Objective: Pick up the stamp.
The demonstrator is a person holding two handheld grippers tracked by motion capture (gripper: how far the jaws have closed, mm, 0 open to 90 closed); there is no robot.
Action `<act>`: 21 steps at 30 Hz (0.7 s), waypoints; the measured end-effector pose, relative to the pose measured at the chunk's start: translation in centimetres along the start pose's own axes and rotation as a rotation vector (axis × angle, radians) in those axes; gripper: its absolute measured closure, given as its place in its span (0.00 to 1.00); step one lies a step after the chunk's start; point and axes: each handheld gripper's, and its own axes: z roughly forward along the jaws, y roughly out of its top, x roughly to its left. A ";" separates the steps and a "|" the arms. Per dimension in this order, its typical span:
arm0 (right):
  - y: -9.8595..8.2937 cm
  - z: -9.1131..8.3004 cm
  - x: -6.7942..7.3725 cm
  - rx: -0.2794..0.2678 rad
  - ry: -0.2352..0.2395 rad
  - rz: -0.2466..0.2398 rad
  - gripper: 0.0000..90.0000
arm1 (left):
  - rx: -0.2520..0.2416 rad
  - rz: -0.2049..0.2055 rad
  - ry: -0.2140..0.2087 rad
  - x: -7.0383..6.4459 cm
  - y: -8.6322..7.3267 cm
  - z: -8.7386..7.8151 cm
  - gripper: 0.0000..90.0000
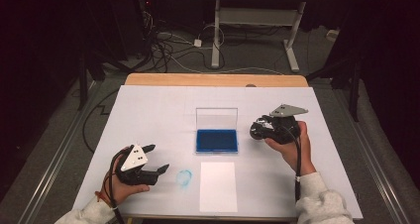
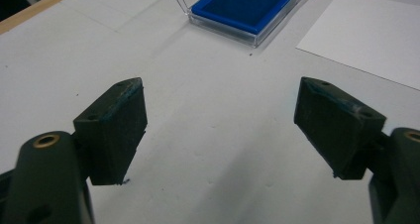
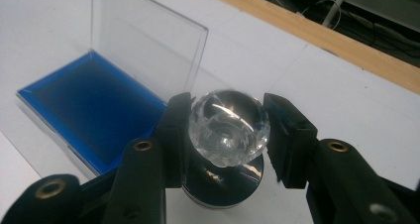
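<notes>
The left gripper (image 1: 159,160) rests near the table's near-left edge, jaws spread wide and empty; in the left gripper view bare white surface lies between its pads (image 2: 119,130). Just right of it sits a faint blue smudge (image 1: 184,178), then a white sheet (image 1: 218,186) at centre near.

Farther in, at centre, stands the blue pad (image 1: 216,140) in a clear case, its lid (image 1: 216,119) raised upright along the far side. The case's long axis runs left to right.

The right gripper (image 1: 257,130) is held just right of the pad, jaws pointing left toward it. It is clenched on the stamp (image 3: 229,127), the pads gripping the faceted clear knob on both sides. The stamp's dark round base (image 3: 223,179) hangs below the knob, axis roughly vertical; whether it touches the table cannot be told.

Key relation: the pad lies directly left of the stamp, near and open from above. The right hand is by far the nearer. The likely move is a short carry left, then straight down. The upright lid bounds the far side only; nothing stands between stamp and pad.
</notes>
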 end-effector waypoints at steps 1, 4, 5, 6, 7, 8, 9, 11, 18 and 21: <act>0.1 -0.4 0.1 -0.009 0.002 0.001 0.63 | 0.001 0.000 0.000 0.0 0.0 0.0 0.22; 0.4 -0.9 0.2 -0.023 0.006 -0.007 0.63 | 0.002 0.005 -0.005 0.1 -0.1 0.1 0.22; 0.5 -1.1 0.3 -0.031 0.004 -0.011 0.63 | 0.003 0.008 -0.002 0.1 -0.1 0.1 0.22; 0.6 -1.3 0.4 -0.038 0.005 -0.014 0.63 | 0.003 0.008 -0.001 0.2 -0.1 0.1 0.22; 0.7 -1.5 0.4 -0.043 0.006 -0.015 0.63 | 0.001 0.003 -0.002 0.2 -0.1 0.1 0.22; 0.7 -1.5 0.4 -0.043 0.006 -0.015 0.63 | -0.001 0.000 -0.005 0.3 -0.1 0.1 0.22; 0.9 -1.8 0.6 -0.058 0.009 -0.013 0.63 | -0.002 -0.003 -0.007 0.3 -0.2 0.1 0.22; 1.0 -1.9 0.7 -0.064 0.014 -0.018 0.63 | 0.003 -0.001 -0.004 0.3 -0.1 0.2 0.23; 1.5 -2.5 1.3 -0.087 0.029 -0.042 0.63 | 0.007 0.004 -0.008 0.2 -0.1 0.2 0.23; 1.9 -3.0 1.8 -0.110 0.036 -0.050 0.63 | 0.009 0.005 -0.006 0.1 -0.2 0.1 0.23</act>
